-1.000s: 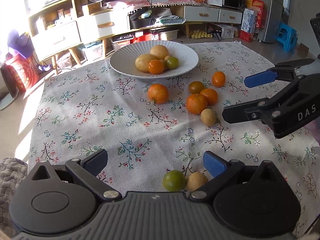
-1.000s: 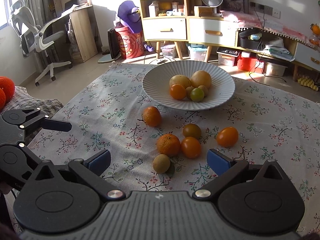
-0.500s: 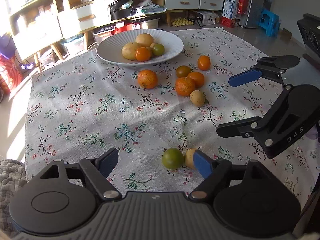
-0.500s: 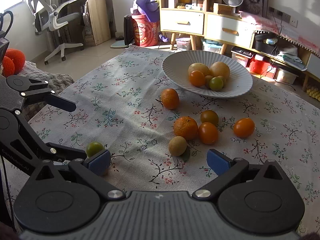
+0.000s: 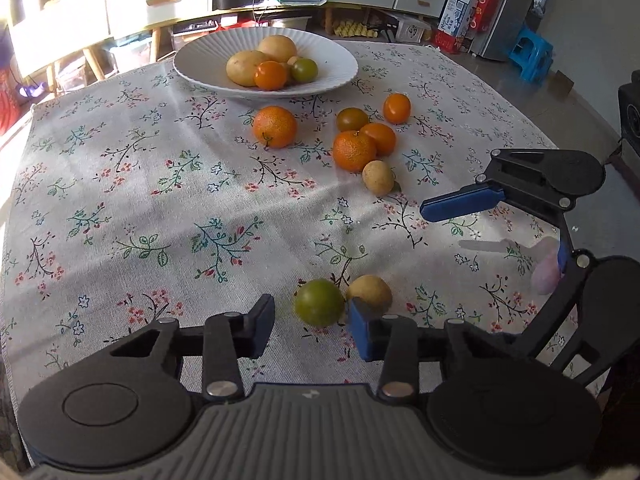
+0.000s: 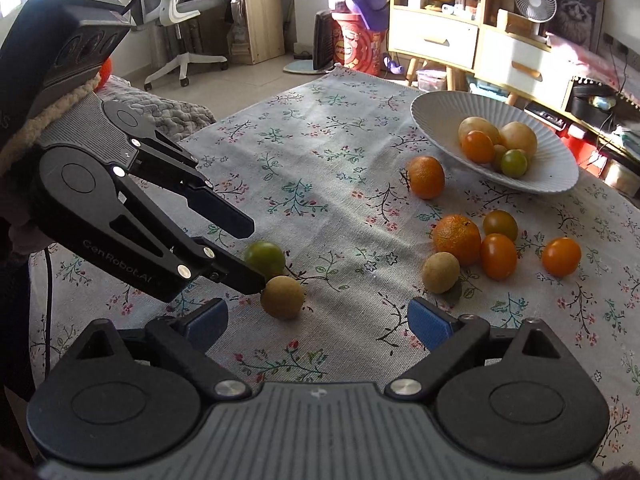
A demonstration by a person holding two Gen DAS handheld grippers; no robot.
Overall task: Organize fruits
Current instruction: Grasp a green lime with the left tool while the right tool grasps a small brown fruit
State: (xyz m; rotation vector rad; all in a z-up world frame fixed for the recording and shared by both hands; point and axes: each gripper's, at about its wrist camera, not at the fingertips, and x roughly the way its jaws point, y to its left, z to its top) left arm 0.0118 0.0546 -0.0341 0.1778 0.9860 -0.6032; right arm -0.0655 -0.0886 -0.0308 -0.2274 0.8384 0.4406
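Note:
A white ribbed plate (image 5: pixel 340 76) (image 6: pixel 440 112) at the far side holds several fruits. Loose oranges and small tomatoes (image 5: pixel 354 150) (image 6: pixel 458 238) lie on the floral cloth in front of it. A green fruit (image 5: pixel 319 302) (image 6: pixel 264 258) and a tan fruit (image 5: pixel 370 289) (image 6: pixel 282 297) lie side by side near me. My left gripper (image 5: pixel 314 326) (image 6: pixel 250 246) is open, its fingers around the green fruit, the right finger between the two fruits. My right gripper (image 6: pixel 318 318) (image 5: pixel 452 228) is open and empty, just right of them.
The floral tablecloth (image 5: pixel 160 200) covers the table. A single orange (image 5: pixel 275 127) lies apart near the plate. Shelves, drawers, a fan and an office chair (image 6: pixel 188 12) stand beyond the table. A grey cushion (image 6: pixel 160 108) lies at the left edge.
My left gripper has moved forward and down until its fingers straddle the green fruit. My right gripper has swung left, bringing the two near fruits into its view.

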